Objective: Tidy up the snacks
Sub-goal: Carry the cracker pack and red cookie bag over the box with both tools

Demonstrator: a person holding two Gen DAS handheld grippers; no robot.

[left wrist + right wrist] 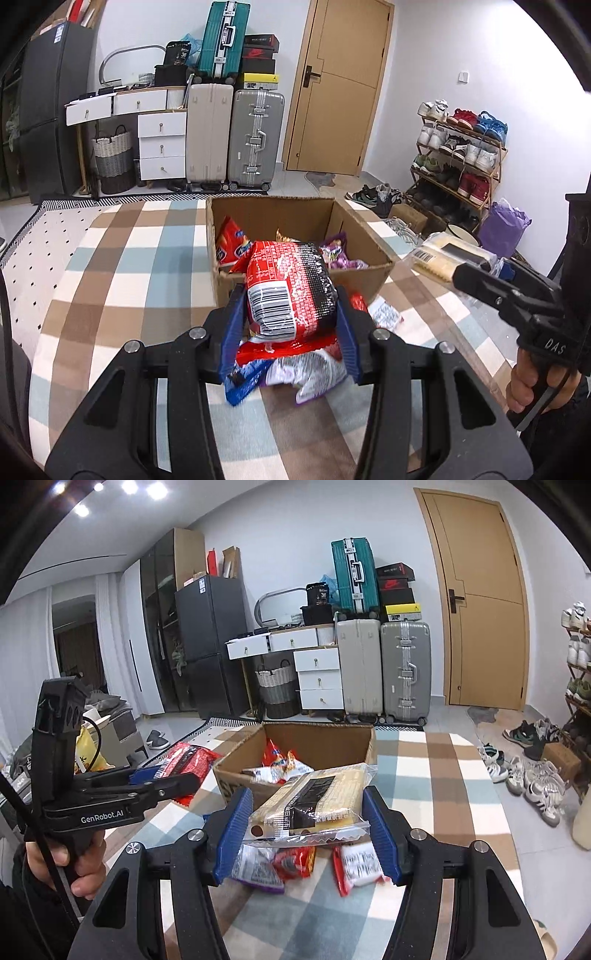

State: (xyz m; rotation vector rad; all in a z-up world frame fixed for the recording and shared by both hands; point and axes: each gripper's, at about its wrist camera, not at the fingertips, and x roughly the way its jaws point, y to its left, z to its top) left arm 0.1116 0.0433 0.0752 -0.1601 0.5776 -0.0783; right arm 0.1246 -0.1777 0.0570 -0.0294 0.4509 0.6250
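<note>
Just short of the cardboard box [369, 275], the left gripper [290, 314] pinches a red-and-black snack pack [288, 284] that hides the pile beneath. Beside the box, the right gripper [308, 825] clamps a clear pack of pale wafers [317, 797]. Loose packets [291, 864] under it are half covered; the box's contents are only partly visible.

My left camera looks forward and down, close over the cardboard box [295, 266]; my right camera does likewise. Both share the box, suitcases and door.
</note>
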